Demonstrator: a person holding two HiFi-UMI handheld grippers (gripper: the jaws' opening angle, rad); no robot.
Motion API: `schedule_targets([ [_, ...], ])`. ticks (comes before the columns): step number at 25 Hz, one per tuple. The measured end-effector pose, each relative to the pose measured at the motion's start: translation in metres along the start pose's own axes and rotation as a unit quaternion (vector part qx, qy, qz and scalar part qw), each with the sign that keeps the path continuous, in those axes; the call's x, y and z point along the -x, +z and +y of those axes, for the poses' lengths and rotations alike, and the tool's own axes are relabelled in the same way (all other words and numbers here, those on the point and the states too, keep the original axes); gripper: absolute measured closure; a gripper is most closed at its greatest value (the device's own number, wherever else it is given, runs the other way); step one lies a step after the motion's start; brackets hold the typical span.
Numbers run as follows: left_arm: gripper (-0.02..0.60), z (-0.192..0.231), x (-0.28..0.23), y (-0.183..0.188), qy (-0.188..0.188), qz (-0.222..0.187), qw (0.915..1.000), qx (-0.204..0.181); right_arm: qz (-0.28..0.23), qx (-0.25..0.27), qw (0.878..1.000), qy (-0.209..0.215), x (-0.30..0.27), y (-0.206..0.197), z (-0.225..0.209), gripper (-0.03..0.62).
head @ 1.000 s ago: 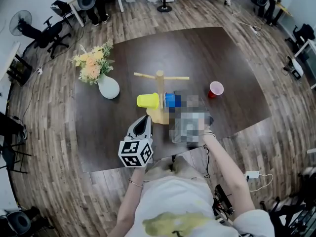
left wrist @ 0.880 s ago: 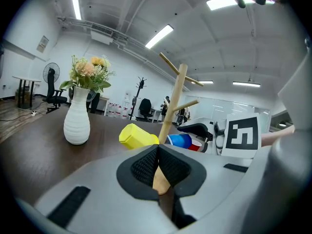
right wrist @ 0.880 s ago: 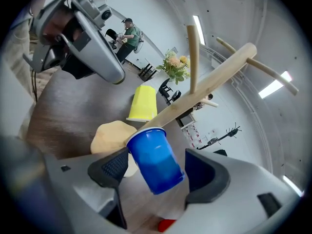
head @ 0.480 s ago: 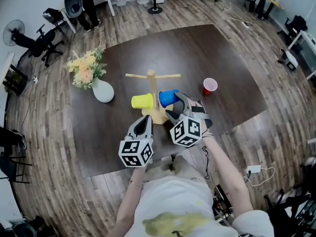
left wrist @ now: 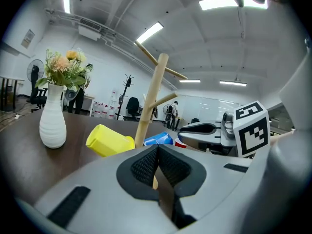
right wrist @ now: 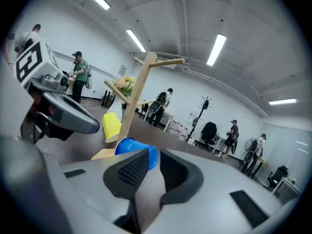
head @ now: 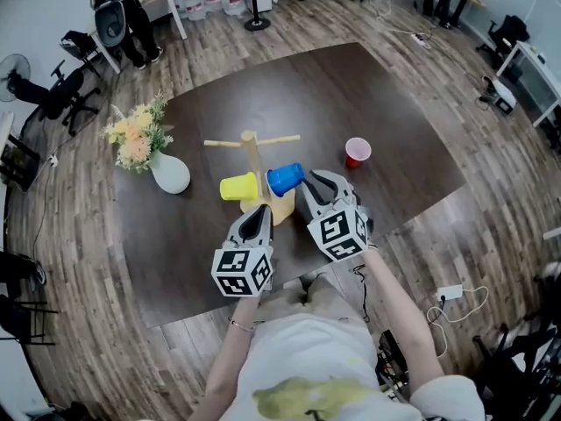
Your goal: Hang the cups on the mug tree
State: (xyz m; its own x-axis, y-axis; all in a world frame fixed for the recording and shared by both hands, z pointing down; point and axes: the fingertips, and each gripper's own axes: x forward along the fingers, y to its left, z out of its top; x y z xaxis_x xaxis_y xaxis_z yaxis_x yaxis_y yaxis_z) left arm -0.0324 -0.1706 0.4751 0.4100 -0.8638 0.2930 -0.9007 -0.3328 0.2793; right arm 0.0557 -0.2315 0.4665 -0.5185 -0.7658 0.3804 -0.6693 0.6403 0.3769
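Observation:
A wooden mug tree [head: 252,147] stands mid-table, and a yellow cup [head: 237,186] hangs sideways on its low left peg. My right gripper [head: 308,182] holds a blue cup [head: 285,179] just right of the trunk. Its jaws have just been closing, and in the right gripper view the blue cup's [right wrist: 134,147] rim sits pinched between the pads, with the tree [right wrist: 136,94] beyond. A red cup [head: 356,152] stands upright farther right. My left gripper [head: 259,213] is shut on nothing, in front of the tree's base. In its own view the pads meet [left wrist: 158,162] below the tree [left wrist: 151,101].
A white vase with flowers [head: 168,174] stands at the left on the dark table [head: 377,103]. Office chairs, water bottles and people are on the wood floor around it. The right gripper's marker cube [left wrist: 251,128] shows at the right of the left gripper view.
The right gripper has rolled and closed on the blue cup, carrying it left, closer to the tree trunk. The left gripper has shifted slightly.

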Motion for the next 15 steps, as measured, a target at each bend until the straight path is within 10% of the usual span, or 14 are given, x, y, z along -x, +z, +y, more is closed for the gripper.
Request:
schedule_targets([
  [15,0.558,-0.038,-0.029,-0.005,-0.009,0.018,0.9998,-0.005,0.000,-0.184,0.983,-0.001,0.022,-0.062,-0.050,0.572],
])
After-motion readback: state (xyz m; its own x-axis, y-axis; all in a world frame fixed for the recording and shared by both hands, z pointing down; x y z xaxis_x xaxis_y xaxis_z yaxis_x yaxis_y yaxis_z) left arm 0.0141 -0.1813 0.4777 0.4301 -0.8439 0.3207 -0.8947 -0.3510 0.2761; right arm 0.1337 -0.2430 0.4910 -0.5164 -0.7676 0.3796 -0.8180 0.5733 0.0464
